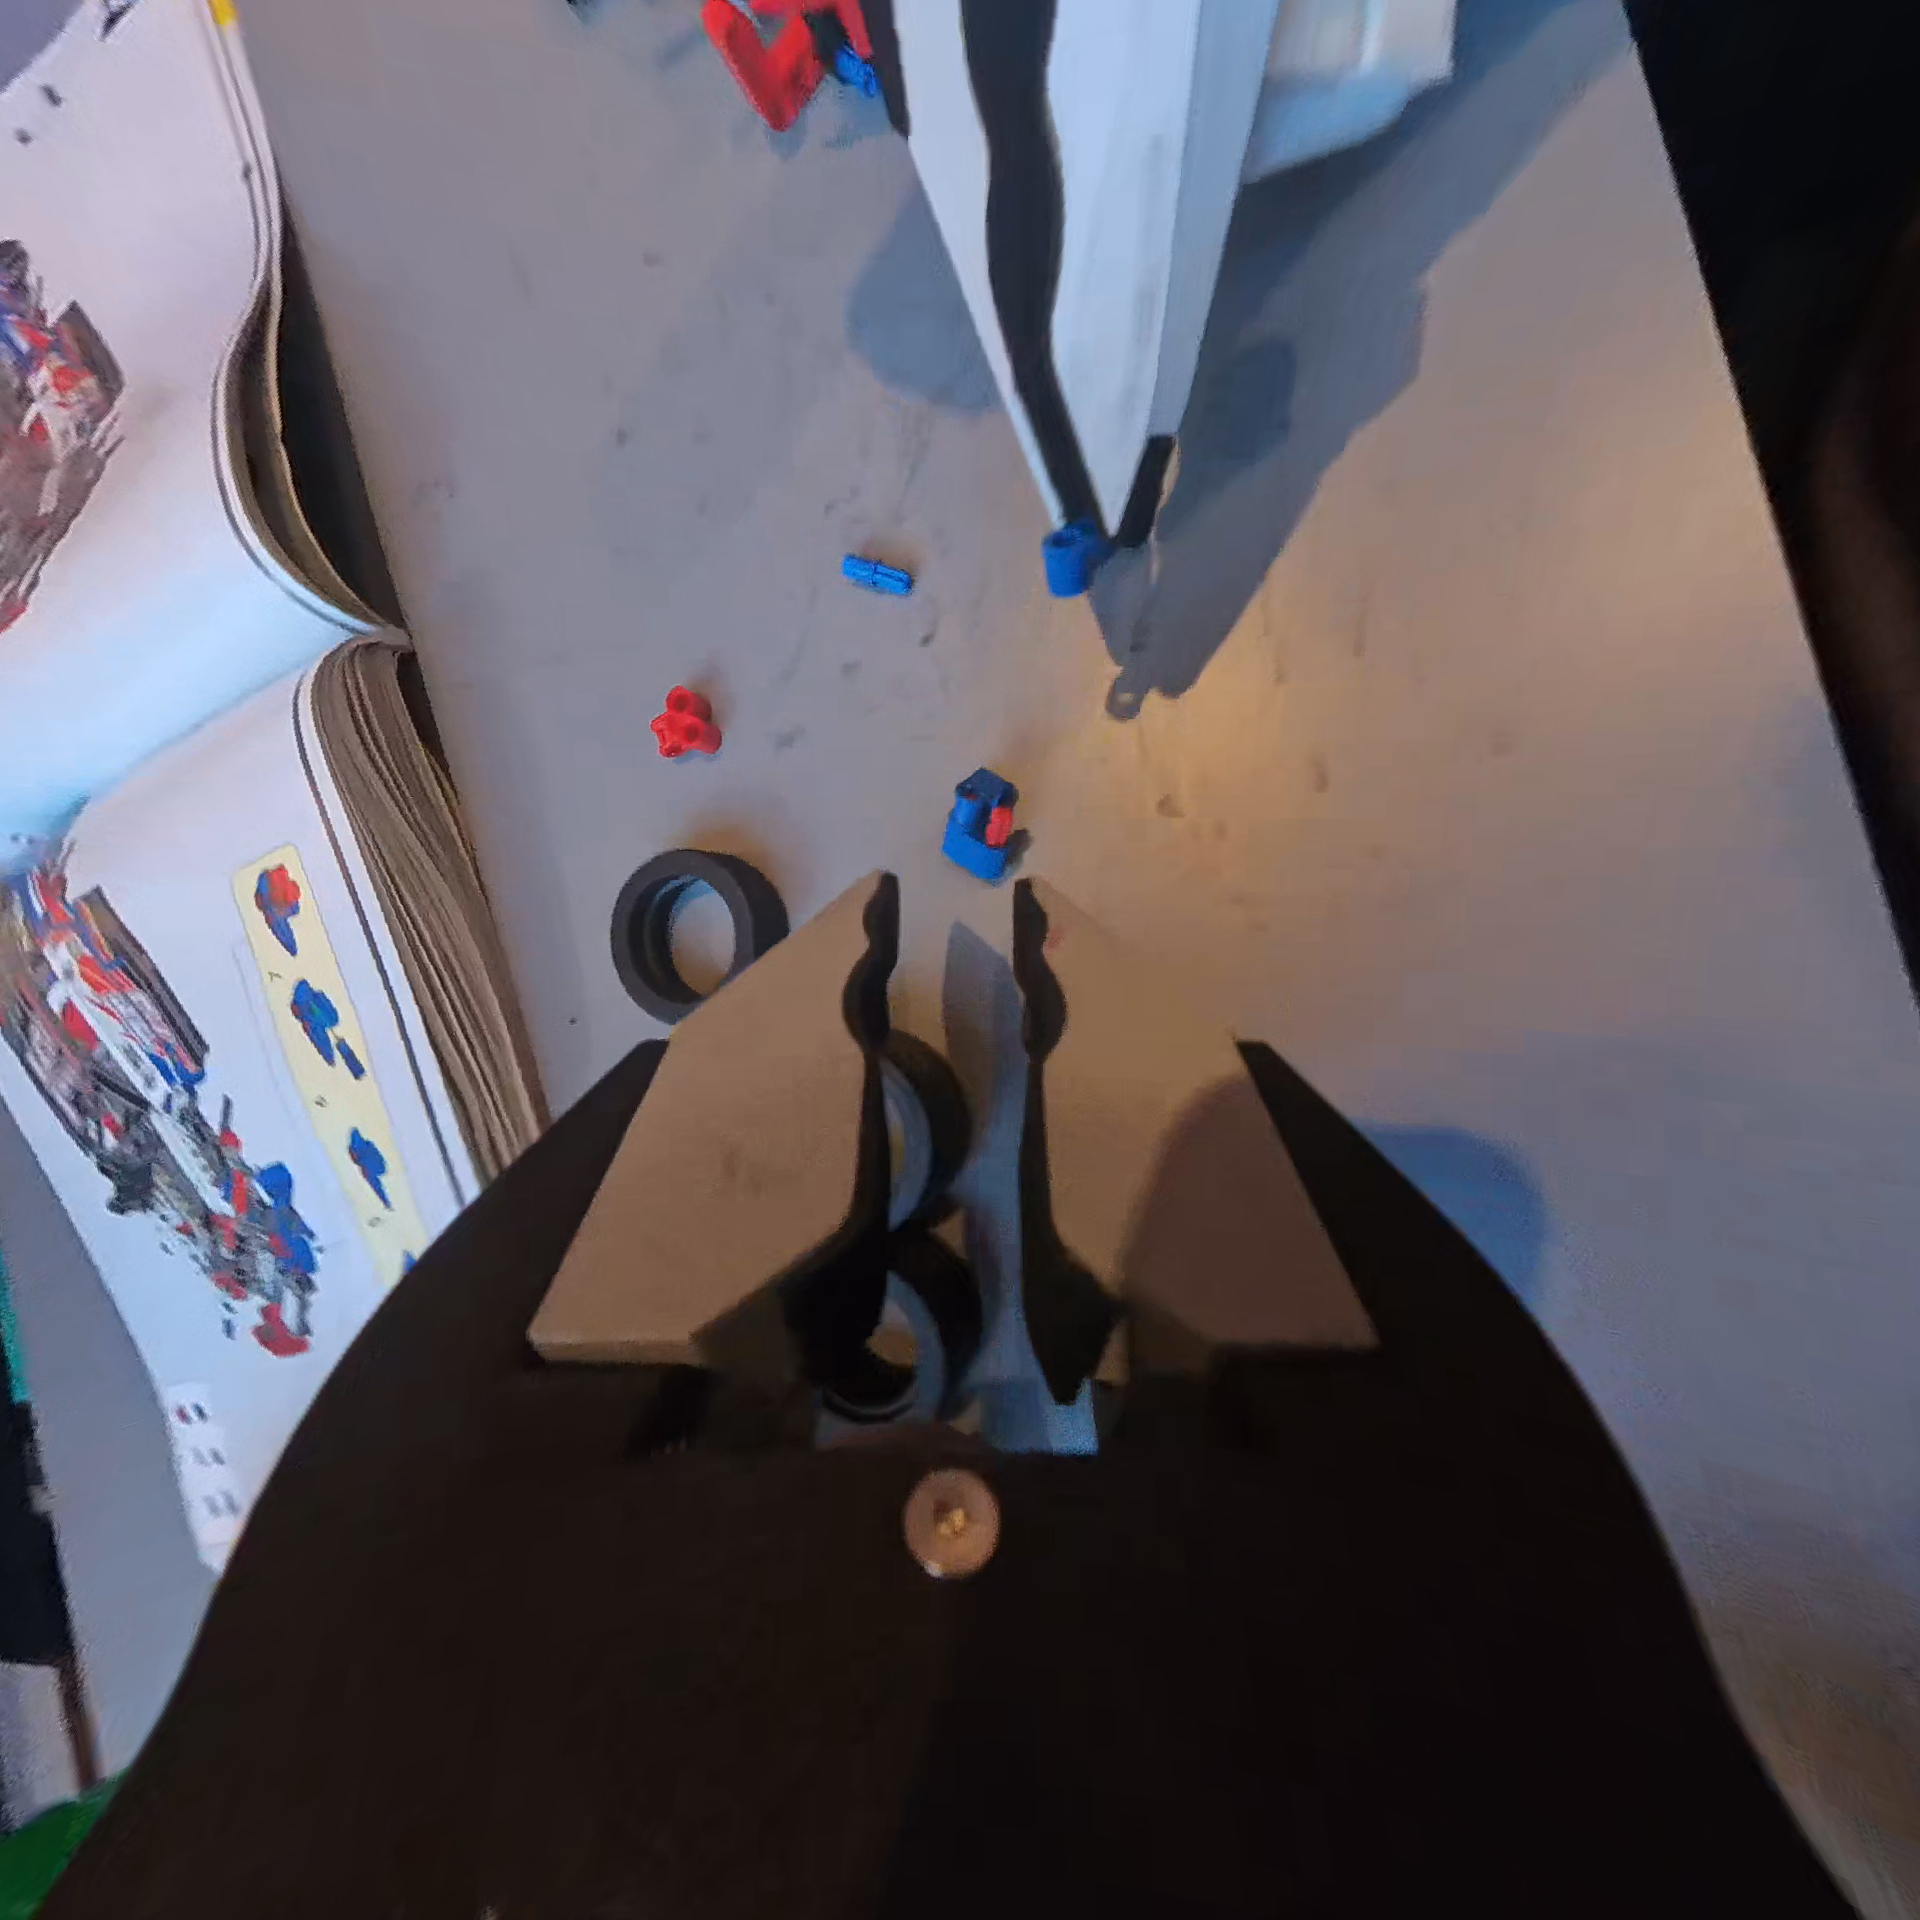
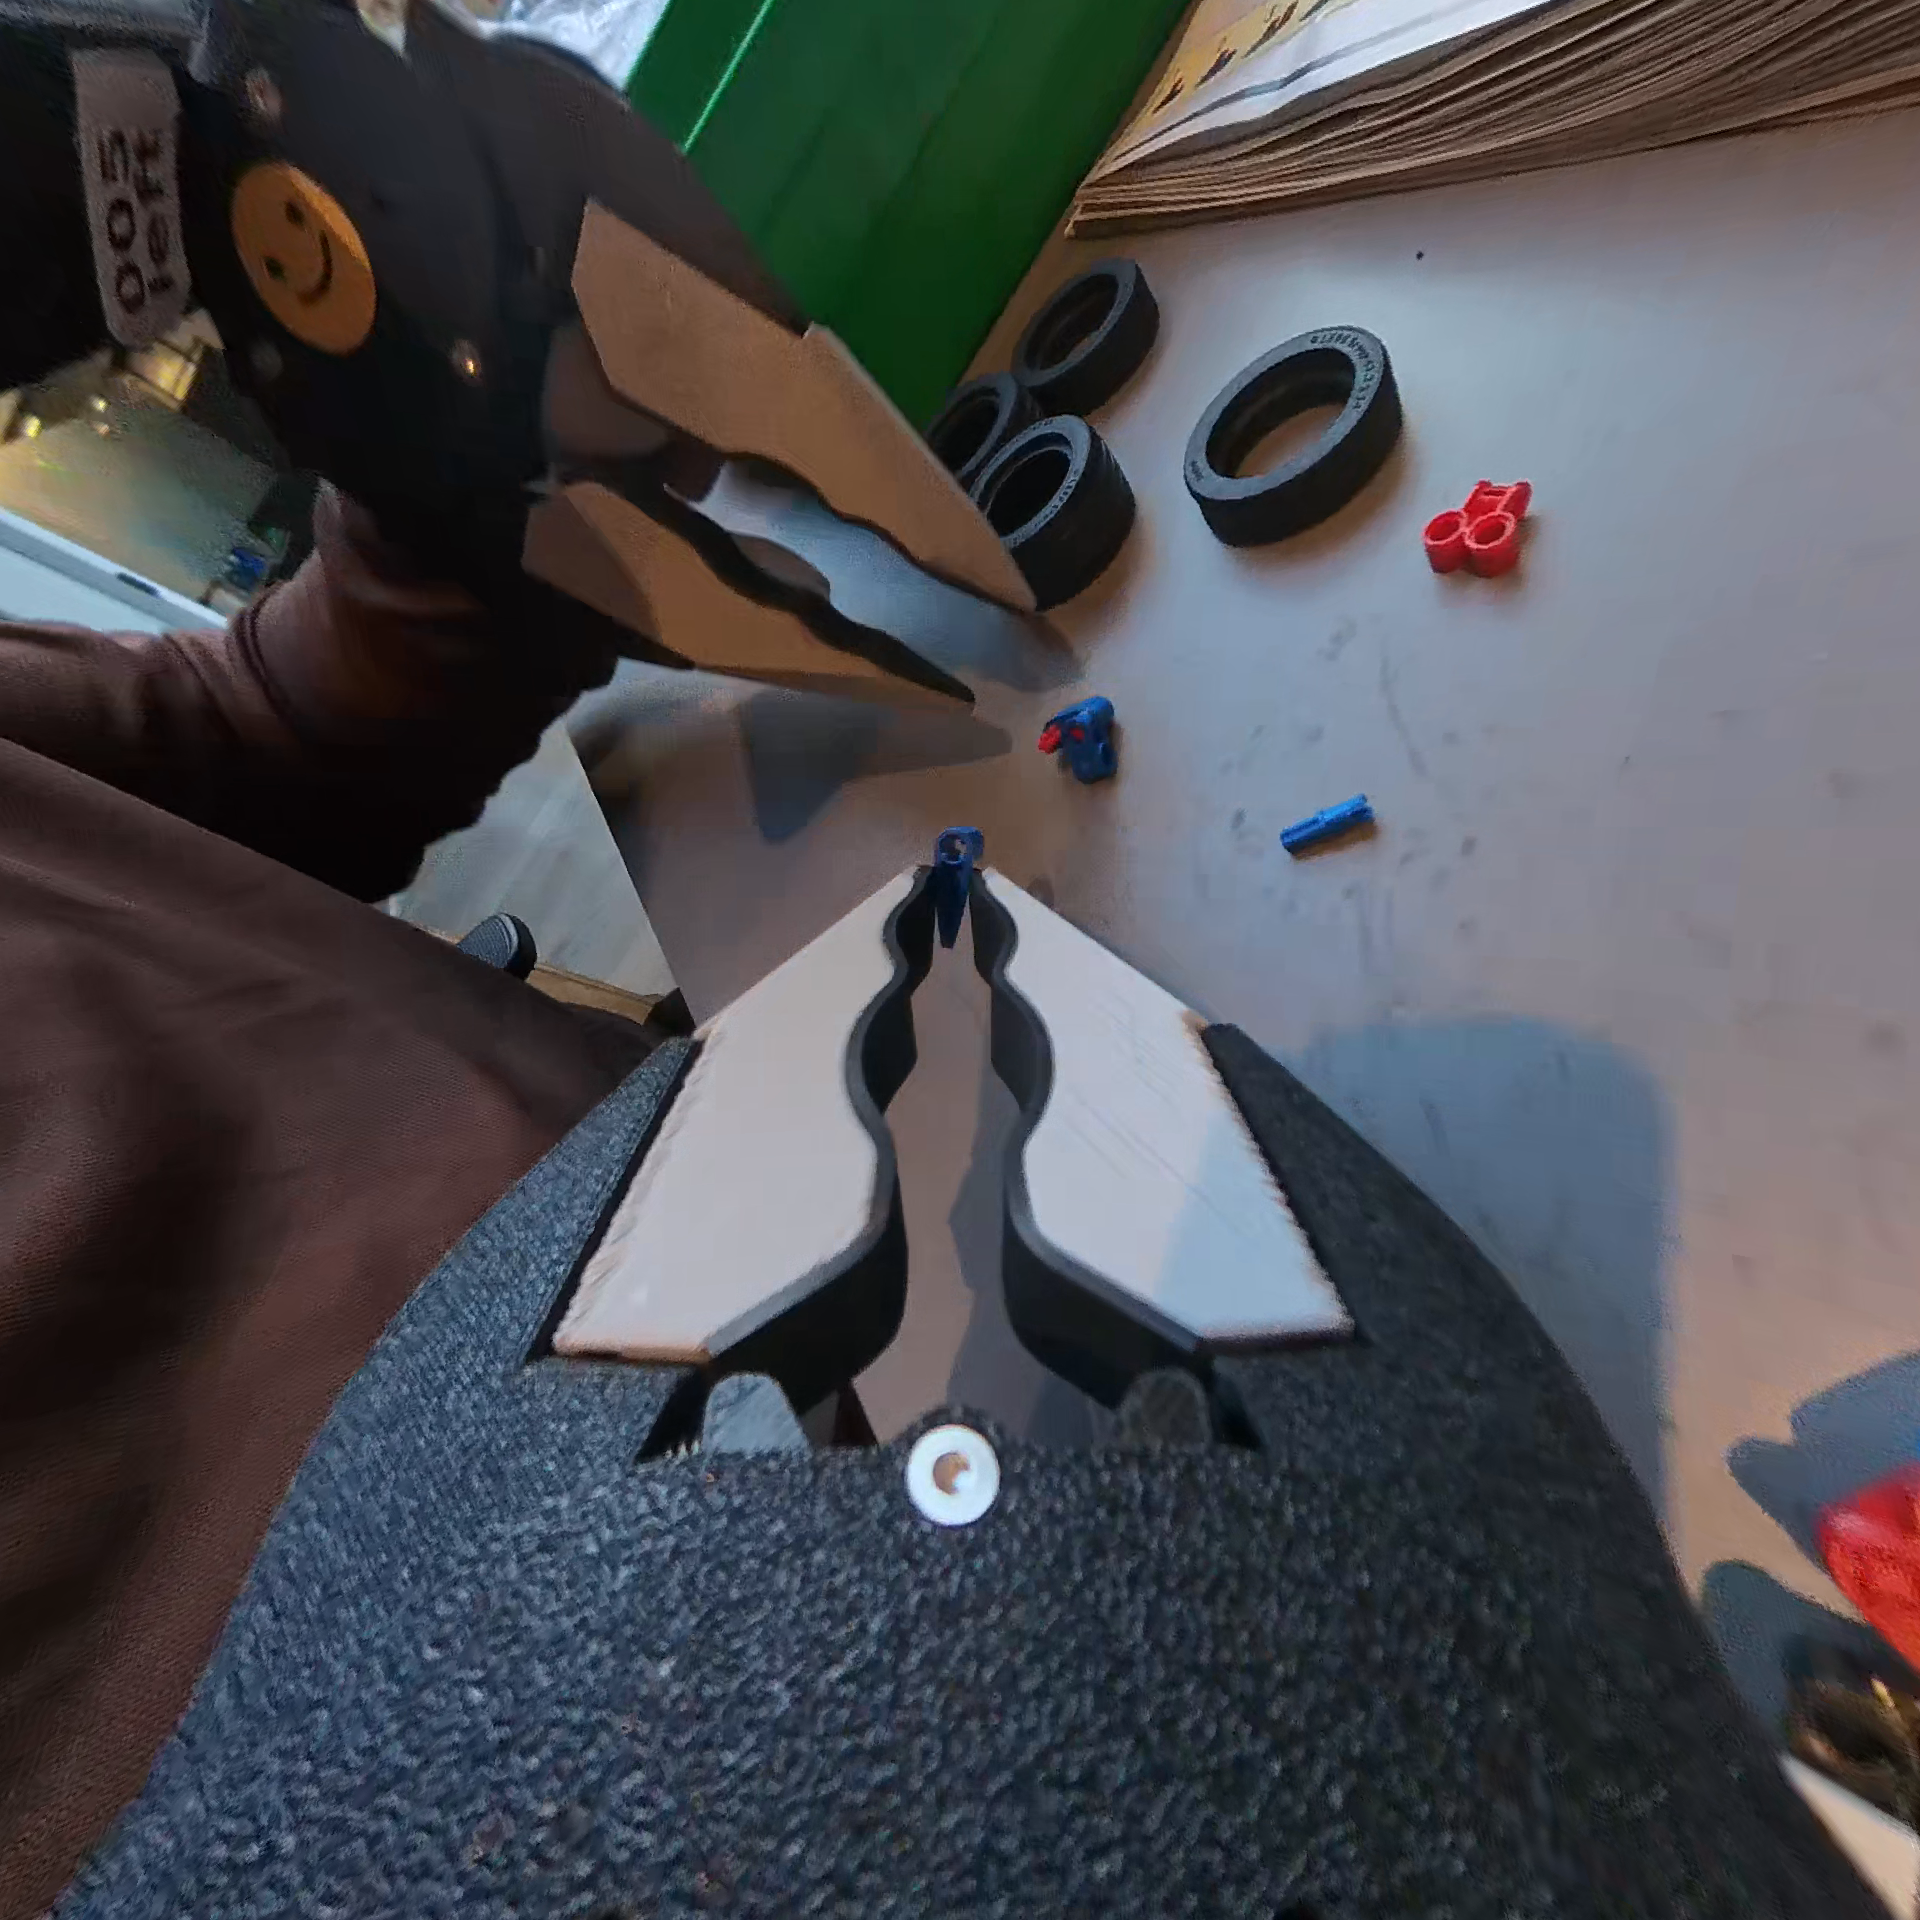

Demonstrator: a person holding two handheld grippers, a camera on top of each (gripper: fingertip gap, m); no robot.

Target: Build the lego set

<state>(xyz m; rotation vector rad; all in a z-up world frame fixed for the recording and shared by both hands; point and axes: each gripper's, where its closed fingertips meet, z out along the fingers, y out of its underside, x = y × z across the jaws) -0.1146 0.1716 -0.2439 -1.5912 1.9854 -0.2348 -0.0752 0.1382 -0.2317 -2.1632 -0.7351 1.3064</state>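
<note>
Only the right wrist view shows 4 tires point(image 2: 1294, 434). Right hand-held gripper point(image 2: 956, 871) pinches a blue piece point(image 2: 956, 852) above the desk point(image 2: 1558, 779); left hand-held gripper point(image 1: 951, 891) is parted, empty.

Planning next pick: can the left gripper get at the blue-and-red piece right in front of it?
Probably yes. The left gripper is open and empty, and the blue-and-red piece lies alone on bare table just past its tips. The right gripper, shut on a small blue piece, stays clear.

A red plastic brick assembly point(image 1: 790, 52) is cut off by the top edge; two black rubber tyres point(image 1: 914, 1226) lie half hidden behind the left hand-held gripper point(image 1: 951, 894).
</note>
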